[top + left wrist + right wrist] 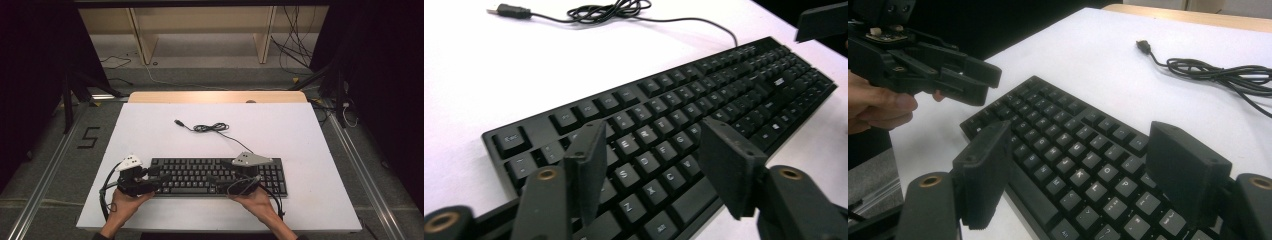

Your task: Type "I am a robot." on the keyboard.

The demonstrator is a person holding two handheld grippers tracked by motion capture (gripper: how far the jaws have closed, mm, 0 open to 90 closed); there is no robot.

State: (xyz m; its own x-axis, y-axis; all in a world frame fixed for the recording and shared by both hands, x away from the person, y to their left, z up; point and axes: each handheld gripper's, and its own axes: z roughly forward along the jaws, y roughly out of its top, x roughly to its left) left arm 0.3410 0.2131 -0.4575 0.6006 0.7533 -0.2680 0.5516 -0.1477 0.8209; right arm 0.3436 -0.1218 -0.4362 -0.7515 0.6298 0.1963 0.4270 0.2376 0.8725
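A black keyboard [200, 175] lies near the front edge of the white table top [150, 130], its cable [210, 128] coiled behind it and ending in a loose USB plug [178, 122]. My left gripper [157, 177] hovers over the keyboard's left end. In the left gripper view its jaws stand apart above the keys [704, 95], with nothing between them [654, 140]. My right gripper [215, 181] reaches in from the keyboard's right half, pointing left. Its jaws are wide apart above the keys [1068, 145], holding nothing [1080, 137]. The left gripper [973, 80] faces it.
The table's far edge is a bare wooden strip [215, 96]. Behind it stand wooden shelf legs [142, 40] and loose cables on the floor [295, 50]. Metal rails [45, 180] run along both sides of the table. White table surface lies behind and beside the keyboard.
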